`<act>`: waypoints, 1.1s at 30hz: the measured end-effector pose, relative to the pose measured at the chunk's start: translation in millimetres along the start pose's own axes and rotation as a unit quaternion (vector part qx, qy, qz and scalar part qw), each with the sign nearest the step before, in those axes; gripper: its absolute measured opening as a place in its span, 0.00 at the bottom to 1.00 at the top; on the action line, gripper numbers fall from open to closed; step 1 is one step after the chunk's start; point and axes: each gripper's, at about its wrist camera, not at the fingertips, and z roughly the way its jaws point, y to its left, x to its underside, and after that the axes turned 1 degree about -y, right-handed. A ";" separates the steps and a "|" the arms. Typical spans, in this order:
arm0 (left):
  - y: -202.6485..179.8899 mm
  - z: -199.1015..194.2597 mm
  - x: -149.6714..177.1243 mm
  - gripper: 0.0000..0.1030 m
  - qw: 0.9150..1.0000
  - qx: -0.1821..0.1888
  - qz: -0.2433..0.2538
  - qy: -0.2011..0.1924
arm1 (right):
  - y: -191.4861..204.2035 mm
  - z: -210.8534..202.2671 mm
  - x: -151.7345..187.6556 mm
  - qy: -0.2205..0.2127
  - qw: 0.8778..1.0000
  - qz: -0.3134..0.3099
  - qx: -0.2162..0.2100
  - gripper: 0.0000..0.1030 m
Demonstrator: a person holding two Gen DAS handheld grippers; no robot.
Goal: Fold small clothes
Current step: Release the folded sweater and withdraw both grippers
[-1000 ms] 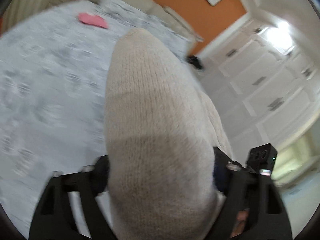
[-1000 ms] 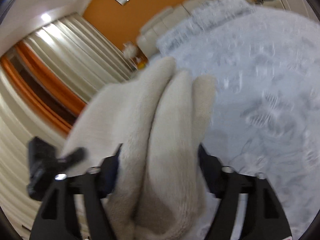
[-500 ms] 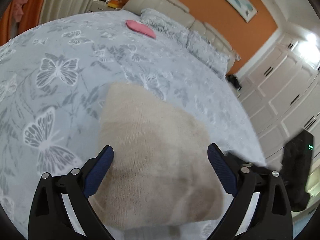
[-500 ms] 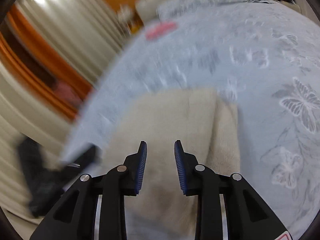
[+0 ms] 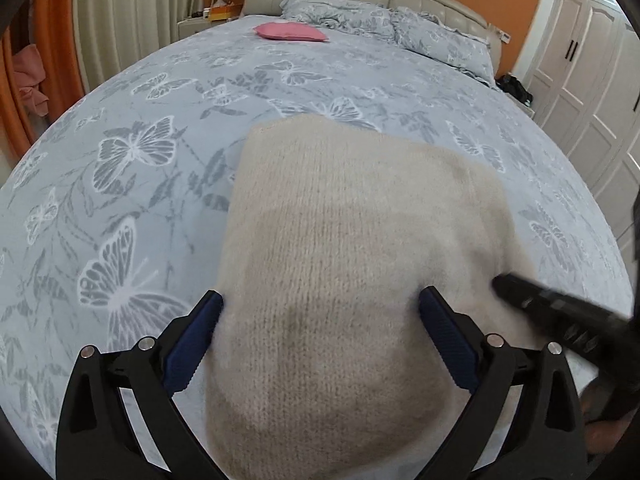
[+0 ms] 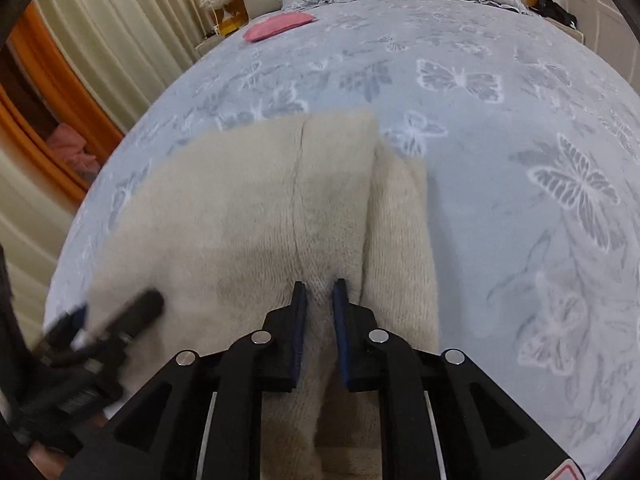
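A cream knitted garment (image 5: 340,248) lies folded on the bed, with a folded strip along its right side (image 6: 400,240). My left gripper (image 5: 320,332) is open, its blue-padded jaws wide apart on either side of the garment's near end. My right gripper (image 6: 320,304) has its jaws nearly closed with a narrow gap, resting over the garment's near edge (image 6: 256,216); whether it pinches the knit I cannot tell. The right gripper shows as a blurred black shape in the left wrist view (image 5: 560,312), and the left one shows in the right wrist view (image 6: 100,332).
The bed has a grey-blue butterfly-print cover (image 5: 160,152). A pink folded cloth (image 5: 290,32) lies far back near the pillows (image 5: 384,24). Curtains (image 6: 120,40) hang on the left, white wardrobes (image 5: 592,56) stand on the right.
The garment went from being held up in both grippers to lying flat on the bed. The left jaws opened wide. The right jaws opened and narrowed again.
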 end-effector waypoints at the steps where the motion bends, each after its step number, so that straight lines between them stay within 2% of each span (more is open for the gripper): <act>1: 0.3 -0.3 0.5 0.93 1.000 0.001 -0.002 0.001 | -2.0 -9.4 -2.2 -0.016 1.000 0.016 -0.006 0.14; 2: 1.4 0.0 0.3 0.94 1.000 0.000 -0.004 0.001 | -3.2 -21.1 -3.4 -0.038 0.999 0.033 -0.016 0.16; 4: 1.7 -1.7 1.3 0.94 1.000 0.001 -0.006 0.002 | 3.4 -27.1 -2.4 -0.049 0.998 0.024 -0.015 0.19; 7: 1.6 -1.4 1.8 0.95 1.000 0.000 -0.006 0.004 | 9.9 9.8 9.7 0.014 0.999 -0.022 0.041 0.25; 9: 0.7 0.6 2.9 0.96 1.000 -0.007 -0.002 0.005 | 10.3 1.1 5.5 0.002 0.999 -0.018 0.034 0.26; 12: 1.6 1.7 2.8 0.96 1.000 -0.007 -0.004 0.006 | 10.5 -15.8 -0.8 -0.019 1.000 -0.002 0.012 0.31; 15: 2.0 2.3 2.6 0.96 1.000 -0.006 -0.003 0.008 | 15.8 6.1 5.8 0.014 0.998 -0.037 0.039 0.32; 17: 1.2 3.4 2.9 0.96 1.000 -0.010 -0.002 0.008 | 19.9 6.5 3.4 0.007 0.998 -0.049 0.046 0.34; 22: 1.3 2.8 1.2 0.96 1.000 -0.010 -0.002 0.010 | 13.9 -11.5 3.1 -0.026 1.000 -0.005 0.016 0.34; 24: 0.6 -2.0 -2.1 0.96 1.000 -0.012 0.000 0.003 | 11.7 -26.9 5.2 -0.057 0.998 0.007 0.020 0.44; 25: -0.1 -6.2 -3.9 0.95 1.000 -0.013 0.002 0.000 | 10.6 -34.9 7.7 -0.070 0.997 0.016 0.025 0.56; 26: -0.9 -11.0 -4.7 0.95 1.000 -0.018 0.005 -0.004 | 10.1 -39.9 9.5 -0.077 0.996 0.021 0.030 0.64; 29: -2.5 -38.0 0.6 0.95 0.999 -0.035 0.031 -0.028 | 17.2 -58.3 20.5 -0.092 0.994 0.003 0.065 0.65; 31: -3.1 -55.9 6.0 0.95 0.997 -0.044 0.048 -0.042 | 24.0 -71.9 33.7 -0.100 0.991 -0.019 0.090 0.72; 33: -1.2 -75.1 15.6 0.95 0.995 -0.056 0.064 -0.052 | 27.6 -89.1 49.3 -0.109 0.988 -0.028 0.108 0.75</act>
